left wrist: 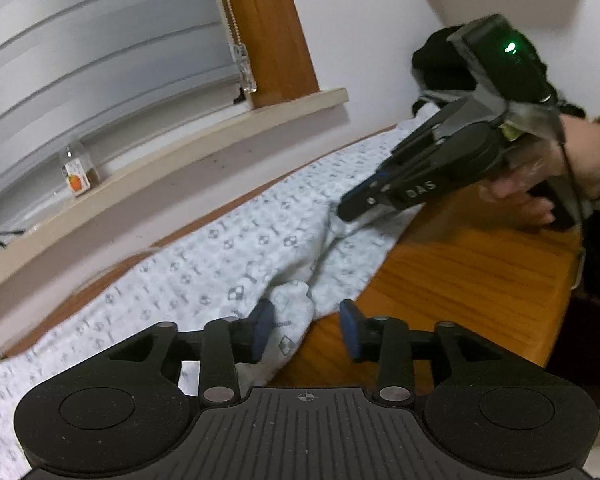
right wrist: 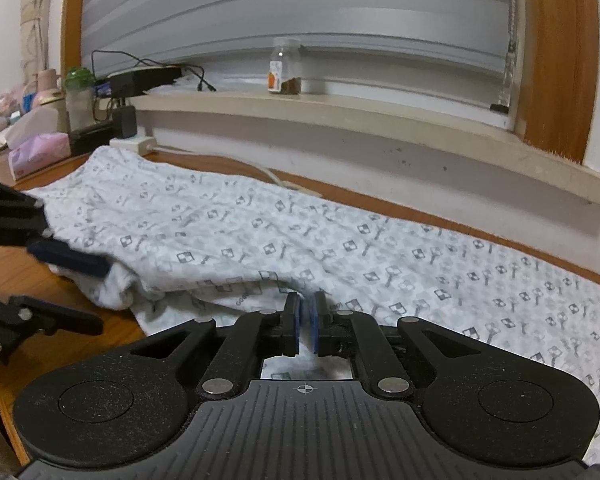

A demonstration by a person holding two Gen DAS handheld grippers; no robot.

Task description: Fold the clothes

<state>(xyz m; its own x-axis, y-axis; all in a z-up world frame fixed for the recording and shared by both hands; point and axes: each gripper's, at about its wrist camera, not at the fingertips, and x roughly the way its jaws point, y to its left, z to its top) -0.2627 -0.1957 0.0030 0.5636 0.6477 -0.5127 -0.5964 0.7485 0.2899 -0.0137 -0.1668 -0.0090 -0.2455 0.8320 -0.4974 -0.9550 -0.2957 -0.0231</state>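
Both grippers are meeting the patterned garment across mid-frame on the table.
We are pinching its near edge with the right gripper; our left gripper is gaping at a bunched corner, folding barely begun.

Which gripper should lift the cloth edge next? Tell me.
Right. The right gripper already has its jaws shut on the patterned garment at its near edge, while the left gripper is open, with only one jaw against the fabric above the wooden table.
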